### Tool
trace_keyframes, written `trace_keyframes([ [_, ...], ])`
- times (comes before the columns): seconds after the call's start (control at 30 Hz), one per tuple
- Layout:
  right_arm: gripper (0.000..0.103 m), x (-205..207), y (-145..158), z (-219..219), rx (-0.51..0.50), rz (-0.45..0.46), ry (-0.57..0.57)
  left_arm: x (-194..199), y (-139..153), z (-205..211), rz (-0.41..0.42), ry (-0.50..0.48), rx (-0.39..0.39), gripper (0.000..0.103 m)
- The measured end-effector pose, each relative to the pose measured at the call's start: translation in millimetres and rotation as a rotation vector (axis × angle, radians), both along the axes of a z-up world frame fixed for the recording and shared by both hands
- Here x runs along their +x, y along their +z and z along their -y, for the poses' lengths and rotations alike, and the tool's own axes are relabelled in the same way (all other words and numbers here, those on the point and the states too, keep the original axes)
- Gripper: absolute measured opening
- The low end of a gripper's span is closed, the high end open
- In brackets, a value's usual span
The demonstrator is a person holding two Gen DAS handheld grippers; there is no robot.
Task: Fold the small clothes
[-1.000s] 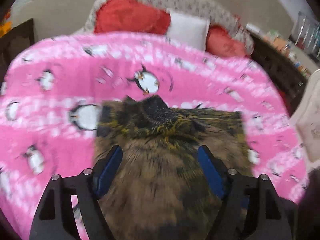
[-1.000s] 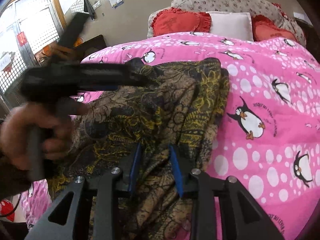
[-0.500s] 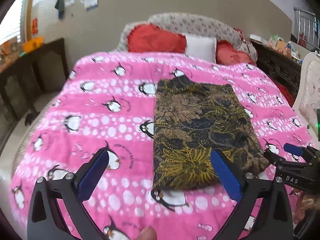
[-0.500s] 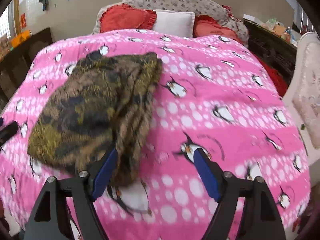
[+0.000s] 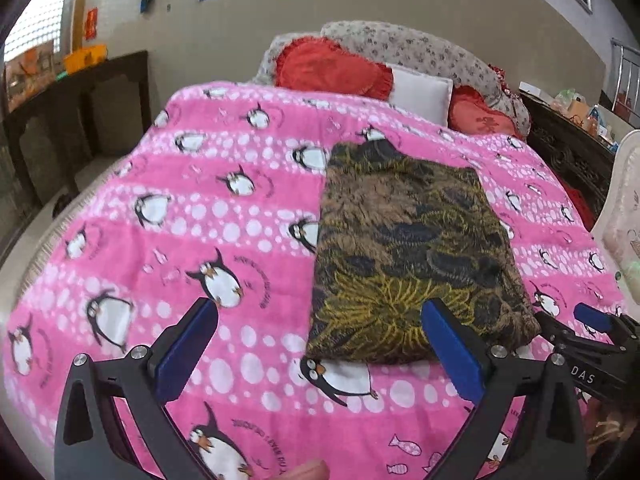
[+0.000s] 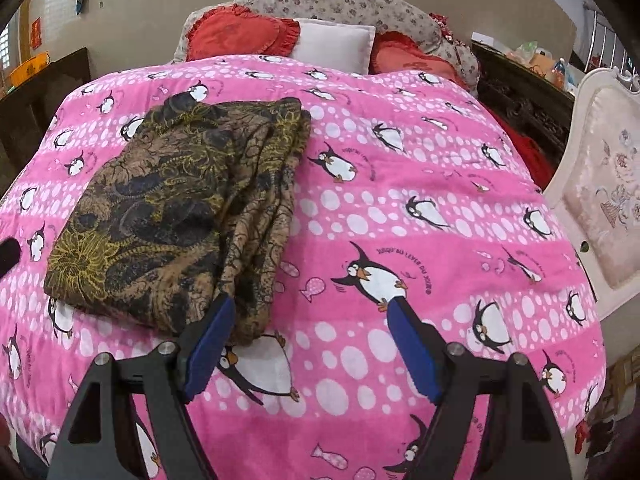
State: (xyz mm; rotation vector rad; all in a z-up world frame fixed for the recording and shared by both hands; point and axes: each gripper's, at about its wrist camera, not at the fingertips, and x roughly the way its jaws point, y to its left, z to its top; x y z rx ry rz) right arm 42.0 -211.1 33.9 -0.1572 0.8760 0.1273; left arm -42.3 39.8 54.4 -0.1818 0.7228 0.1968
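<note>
Though both grippers hang spread and empty above the bed, the fold itself looks close to finished. From the left wrist view the left gripper [image 5: 318,334] has its blue pads wide apart, grasping nothing, and the brown-and-gold patterned garment [image 5: 408,248] lies on the pink penguin blanket [image 5: 192,208] at about one o'clock from it, a compact rectangle with fairly straight edges. The right gripper [image 6: 310,330] is likewise released, its left pad just over the garment's near corner, whether touching I cannot tell; from there the garment [image 6: 176,208] sits at about ten o'clock. It also shows at the four o'clock edge of the left view, as the right gripper [image 5: 592,320], near the garment's corner.

My judgement is that the main folds are done: the cloth is doubled into several layers. What remains is tidying. Along its right-hand edge in the right wrist view, the layers show as loose, wavy strips rather than a flush stack, and a small dark flap pokes out at the far end, at twelve o'clock. No other clothes waiting to be folded show in either view.

As for containers, no basket, box or drawer for clothes is visible. Red cushions [image 6: 240,36] and a white pillow [image 6: 332,46] sit at the head of the bed, well apart from the garment.
</note>
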Motion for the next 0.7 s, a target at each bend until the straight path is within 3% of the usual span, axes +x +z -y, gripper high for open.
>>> trace_keyframes([
  [0.27,0.082,7.3,-8.0,4.3,0.045,-0.032,-0.034,5.4,-12.8,7.2,-0.045,-0.036,-0.022,0.087],
  [0.37,0.082,8.6,-10.7,1.3,-0.009,-0.035,-0.051,5.7,-14.9,9.3,-0.05,-0.044,-0.016,0.087],
  [0.7,0.082,2.5,-7.9,-3.0,-0.021,-0.042,-0.05,3.9,-16.6,10.0,-0.055,-0.038,0.012,0.087],
])
